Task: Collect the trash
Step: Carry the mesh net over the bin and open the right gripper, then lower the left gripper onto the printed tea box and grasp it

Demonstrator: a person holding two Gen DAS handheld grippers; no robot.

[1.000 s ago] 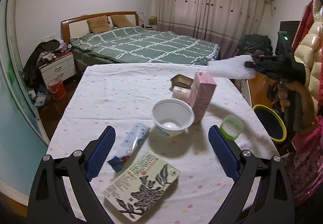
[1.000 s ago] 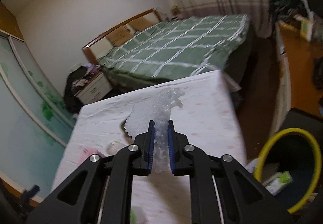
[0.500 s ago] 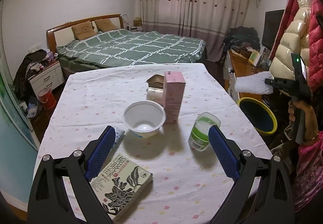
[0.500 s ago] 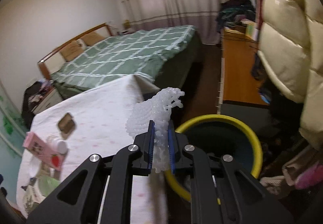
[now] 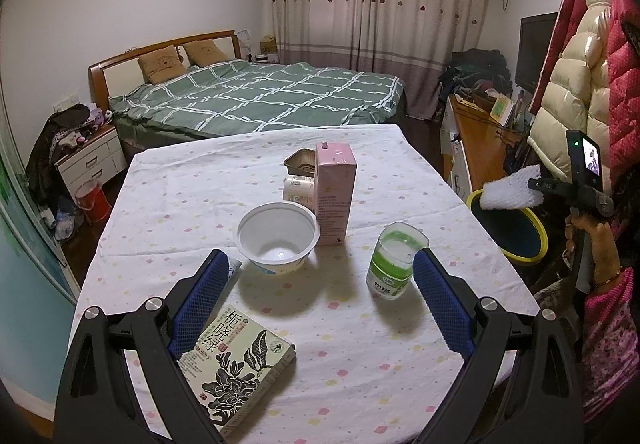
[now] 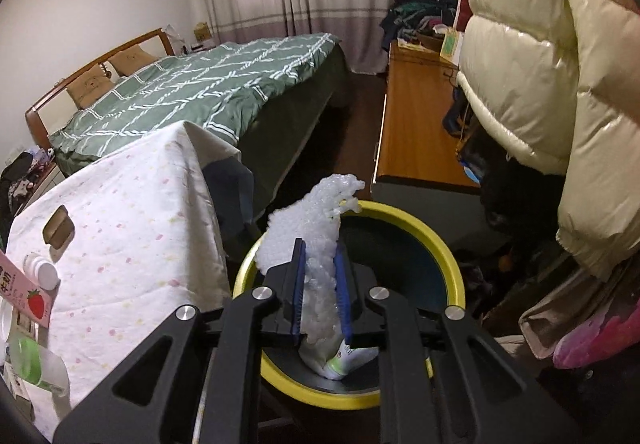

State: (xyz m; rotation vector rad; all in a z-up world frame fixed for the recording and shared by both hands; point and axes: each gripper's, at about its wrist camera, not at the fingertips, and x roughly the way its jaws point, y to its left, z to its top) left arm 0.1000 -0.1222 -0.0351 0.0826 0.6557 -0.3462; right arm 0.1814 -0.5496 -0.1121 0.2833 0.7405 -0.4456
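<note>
Over bin [image 6: 400,228], right claw [image 6: 320,284] (opening).

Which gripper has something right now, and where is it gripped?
Right gripper: white foam wrap, lower end between its opening jaws, over the yellow-rimmed bin. Left gripper: nothing.

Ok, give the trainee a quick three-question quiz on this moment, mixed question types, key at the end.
1. True or false: the white foam wrap hangs above the yellow-rimmed bin.
2. Which thing stands between the bowl and the foil tray on the table? A) a glass vase B) the pink carton C) a kettle
3. Fill in: nothing lies between the pads of the ___ gripper.

Key
1. True; the right gripper has the wrap between its pads, and its jaws are opening.
2. B
3. left: the left gripper is wide open over the table.
</note>
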